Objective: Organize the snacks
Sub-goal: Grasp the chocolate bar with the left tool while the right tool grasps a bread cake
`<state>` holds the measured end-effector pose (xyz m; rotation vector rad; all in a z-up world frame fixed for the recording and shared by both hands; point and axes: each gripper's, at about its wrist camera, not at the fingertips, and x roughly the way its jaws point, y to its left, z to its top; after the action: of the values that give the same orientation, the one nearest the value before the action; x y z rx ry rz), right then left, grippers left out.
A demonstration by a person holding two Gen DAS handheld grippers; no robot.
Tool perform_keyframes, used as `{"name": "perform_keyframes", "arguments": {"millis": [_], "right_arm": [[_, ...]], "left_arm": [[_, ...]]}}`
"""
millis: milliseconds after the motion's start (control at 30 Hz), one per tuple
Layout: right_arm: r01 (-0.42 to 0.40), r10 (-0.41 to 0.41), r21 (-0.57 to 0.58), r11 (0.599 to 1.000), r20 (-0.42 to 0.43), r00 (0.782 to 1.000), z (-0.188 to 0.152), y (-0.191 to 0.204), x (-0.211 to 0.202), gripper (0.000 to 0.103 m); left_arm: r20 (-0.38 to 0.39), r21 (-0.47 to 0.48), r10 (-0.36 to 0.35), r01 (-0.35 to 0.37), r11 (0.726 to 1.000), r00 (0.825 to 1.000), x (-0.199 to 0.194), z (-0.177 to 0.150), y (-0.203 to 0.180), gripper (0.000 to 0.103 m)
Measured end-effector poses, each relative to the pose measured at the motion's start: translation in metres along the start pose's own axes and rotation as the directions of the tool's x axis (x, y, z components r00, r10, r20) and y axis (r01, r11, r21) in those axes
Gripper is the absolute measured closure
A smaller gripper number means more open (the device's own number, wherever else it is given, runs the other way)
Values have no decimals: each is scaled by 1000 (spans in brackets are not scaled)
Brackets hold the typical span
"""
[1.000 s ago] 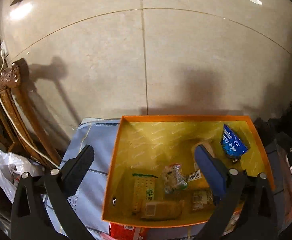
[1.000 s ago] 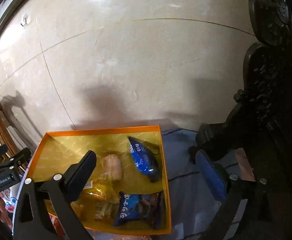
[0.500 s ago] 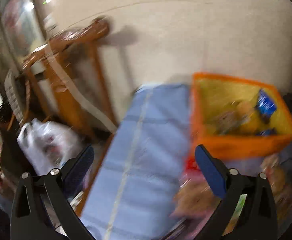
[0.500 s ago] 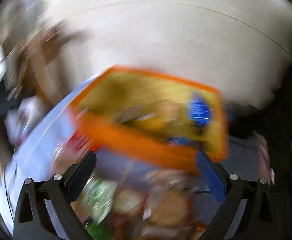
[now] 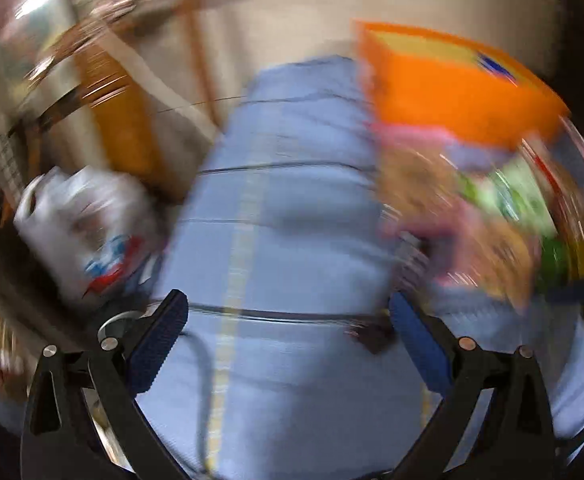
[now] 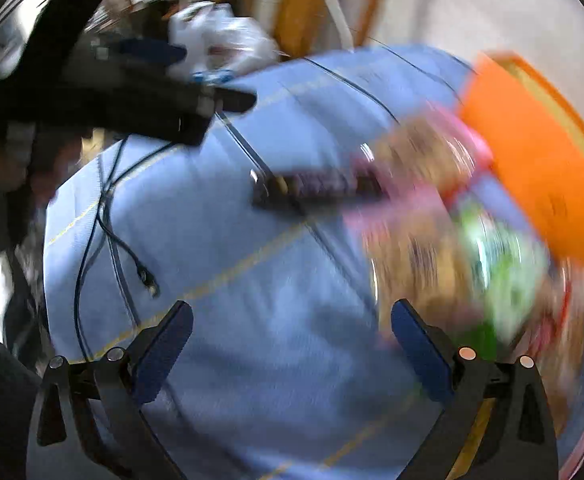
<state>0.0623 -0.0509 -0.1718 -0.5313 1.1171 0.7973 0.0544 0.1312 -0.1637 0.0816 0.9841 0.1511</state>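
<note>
Both views heavily motion-blurred. Left tongs [image 5: 288, 322] spread wide, nothing between the blue ribbed pads, hanging over a bare stretch of the worktop [image 5: 292, 248], which is covered in light blue cloth with dark seams and a pale yellow stripe; plenty of open cloth ahead and to the left, up to its left edge. Right tongs [image 6: 292, 330] also wide and empty, over open blue cloth too. Snack pile [image 5: 483, 216] sits on the right side of the worktop (pink, tan and green wrappers, glossy, too smeared to tell apart), touching or just beside the orange box [image 5: 455, 100], a rigid tray with a yellow inside and something blue in it, at the far right corner. In the right view the same pile [image 6: 463, 240] lies right of the tongs, the box [image 6: 531, 168] beyond it. A dark flat object [image 6: 311, 192] rests on the cloth near the pile's left edge, what it is cannot be told. Thin black cable [image 6: 108, 224] trails across the left part of the cloth, plug end loose. Off the left edge: a white plastic bag [image 5: 88, 232] and carved brown wooden furniture [image 5: 120, 120] against a beige tiled wall. The left tongs' dark body [image 6: 104, 96] crosses the upper left of the right view.
</note>
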Motion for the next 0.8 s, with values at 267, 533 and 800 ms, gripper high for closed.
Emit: {"name": "perform_keyframes", "arguments": {"millis": [267,533,800], "right_arm": [[268,-231,380,885,-142,963,-103,-52,-49,3],[365,-334,389,846,-147,931,-130,-34,-79,3],[365,-366,476,800,-94,926,-140,-37,-79,4]], "left_arm": [[27,183,-168,160,970,985,52,-21,-50,25],[39,286,-193,174,942,980,57,-22,-61,85],[-29,244,-228,228,943,973,27,-28,-57,85]]}}
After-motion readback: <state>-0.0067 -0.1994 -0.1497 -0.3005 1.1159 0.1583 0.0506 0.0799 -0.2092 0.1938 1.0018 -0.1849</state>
